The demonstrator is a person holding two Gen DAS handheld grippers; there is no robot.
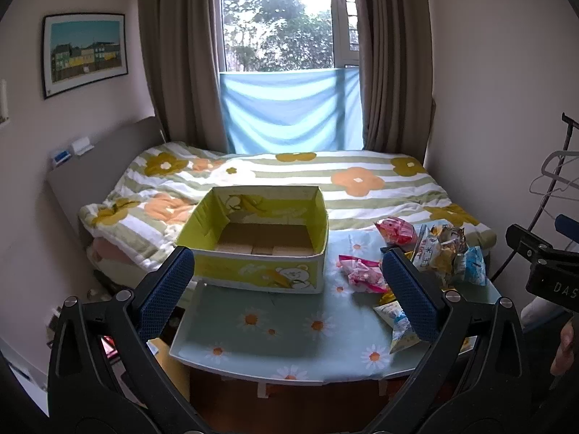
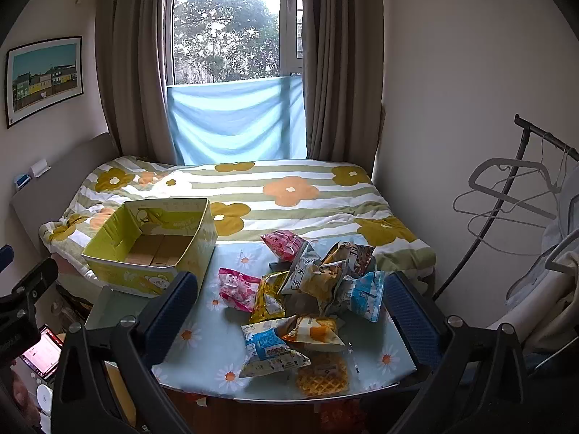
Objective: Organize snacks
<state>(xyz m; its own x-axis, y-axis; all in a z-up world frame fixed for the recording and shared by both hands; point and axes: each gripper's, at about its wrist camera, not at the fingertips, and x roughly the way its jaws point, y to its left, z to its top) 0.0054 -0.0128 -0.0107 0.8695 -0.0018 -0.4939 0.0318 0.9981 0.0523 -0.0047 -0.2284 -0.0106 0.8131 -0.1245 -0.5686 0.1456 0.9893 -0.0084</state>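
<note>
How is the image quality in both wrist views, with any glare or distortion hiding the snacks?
Left wrist view: window blown out, strong fisheye bending; box stays clear, right claw finger covers part of the snack pile. Right wrist view: same backlight, dim foreground, snack pile sharp and readable.

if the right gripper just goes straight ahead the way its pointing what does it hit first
Most likely the snack pile on the table: it lies between the open right gripper fingers, just ahead. Depth is unclear in the fisheye view.
</note>
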